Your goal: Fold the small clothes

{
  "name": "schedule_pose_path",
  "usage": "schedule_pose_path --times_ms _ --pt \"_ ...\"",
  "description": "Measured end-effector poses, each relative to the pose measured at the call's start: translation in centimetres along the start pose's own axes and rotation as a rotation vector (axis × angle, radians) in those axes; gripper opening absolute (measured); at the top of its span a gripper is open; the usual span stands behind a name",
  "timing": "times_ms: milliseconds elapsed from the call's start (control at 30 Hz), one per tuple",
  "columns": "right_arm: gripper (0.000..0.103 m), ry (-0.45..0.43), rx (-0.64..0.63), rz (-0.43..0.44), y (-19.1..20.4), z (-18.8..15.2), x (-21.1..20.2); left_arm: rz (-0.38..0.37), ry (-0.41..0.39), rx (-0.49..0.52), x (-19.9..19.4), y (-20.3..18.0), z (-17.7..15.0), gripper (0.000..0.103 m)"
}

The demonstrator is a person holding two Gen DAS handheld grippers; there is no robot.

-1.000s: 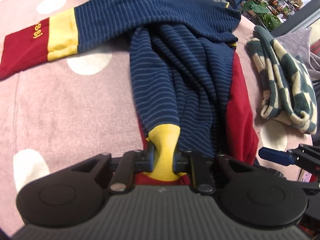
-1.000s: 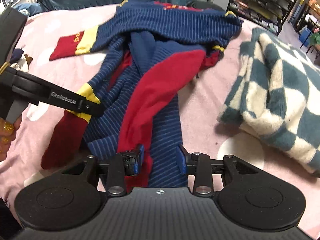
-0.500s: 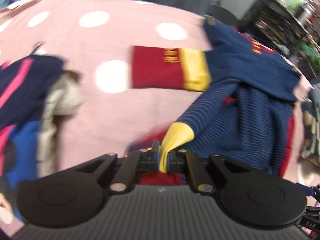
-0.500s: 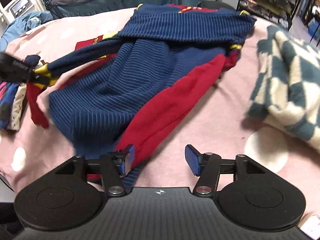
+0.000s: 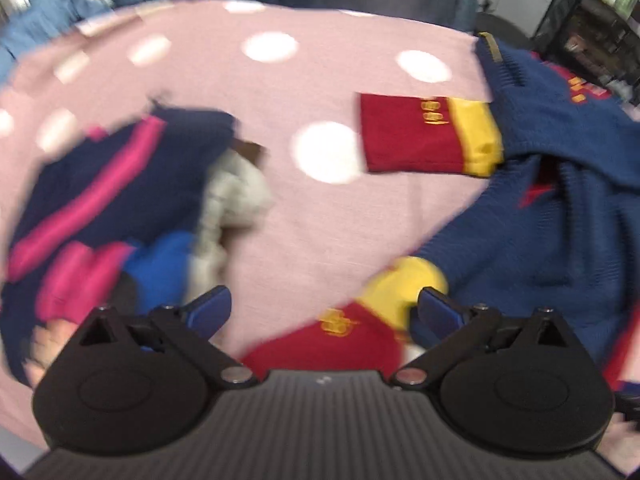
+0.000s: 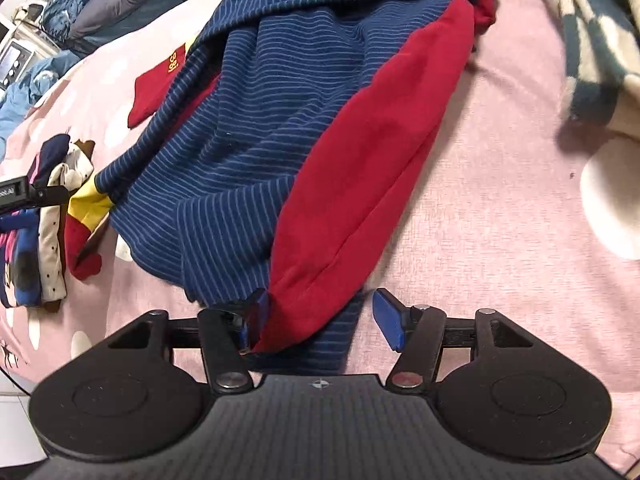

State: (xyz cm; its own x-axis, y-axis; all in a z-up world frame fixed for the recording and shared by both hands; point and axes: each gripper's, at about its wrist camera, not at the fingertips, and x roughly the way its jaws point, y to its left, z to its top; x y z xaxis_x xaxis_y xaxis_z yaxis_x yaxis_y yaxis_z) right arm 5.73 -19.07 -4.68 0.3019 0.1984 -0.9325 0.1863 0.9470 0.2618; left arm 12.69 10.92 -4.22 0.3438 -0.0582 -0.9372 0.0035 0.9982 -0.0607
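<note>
A navy striped shirt with red and yellow cuffs [image 6: 248,128] lies spread on the pink dotted bed cover [image 6: 500,200]. In the left wrist view my left gripper [image 5: 324,312] is open, and the near sleeve's yellow and red cuff [image 5: 360,320] lies loose between its fingers. The other sleeve's cuff [image 5: 424,138] lies flat further back. In the right wrist view my right gripper [image 6: 320,316] is open over the shirt's red and navy hem [image 6: 320,300], with its left finger touching the cloth. The left gripper's tip [image 6: 24,196] shows at the left edge.
A pile of small clothes in navy, pink, blue and cream [image 5: 120,208] lies left of the shirt; it also shows in the right wrist view [image 6: 40,232]. A green and cream checked blanket [image 6: 592,32] lies at the far right. Shelves and bedding stand beyond the bed.
My left gripper pulled the sleeve out to the left, then opened and let go of the yellow cuff. My right gripper stayed open and moved closer over the hem.
</note>
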Motion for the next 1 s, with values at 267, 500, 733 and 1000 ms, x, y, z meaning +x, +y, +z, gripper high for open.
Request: schedule_pose_path --times_ms 267,500,733,1000 --pt "0.012 -0.041 -0.114 -0.037 -0.9 -0.7 -3.3 0.011 0.086 0.035 4.6 -2.3 -0.1 0.015" --pt "0.007 0.01 -0.014 -0.101 -5.6 -3.0 -5.3 0.158 0.063 0.037 4.2 0.3 2.0 0.037" --pt "0.032 -0.027 -0.047 -0.123 -4.7 -3.3 -5.8 0.138 -0.043 0.091 1.0 0.0 1.8 0.097" --pt "0.035 -0.01 -0.052 -0.108 -4.2 -3.1 -4.9 -0.144 -0.006 0.304 2.9 -4.0 0.1 0.061"
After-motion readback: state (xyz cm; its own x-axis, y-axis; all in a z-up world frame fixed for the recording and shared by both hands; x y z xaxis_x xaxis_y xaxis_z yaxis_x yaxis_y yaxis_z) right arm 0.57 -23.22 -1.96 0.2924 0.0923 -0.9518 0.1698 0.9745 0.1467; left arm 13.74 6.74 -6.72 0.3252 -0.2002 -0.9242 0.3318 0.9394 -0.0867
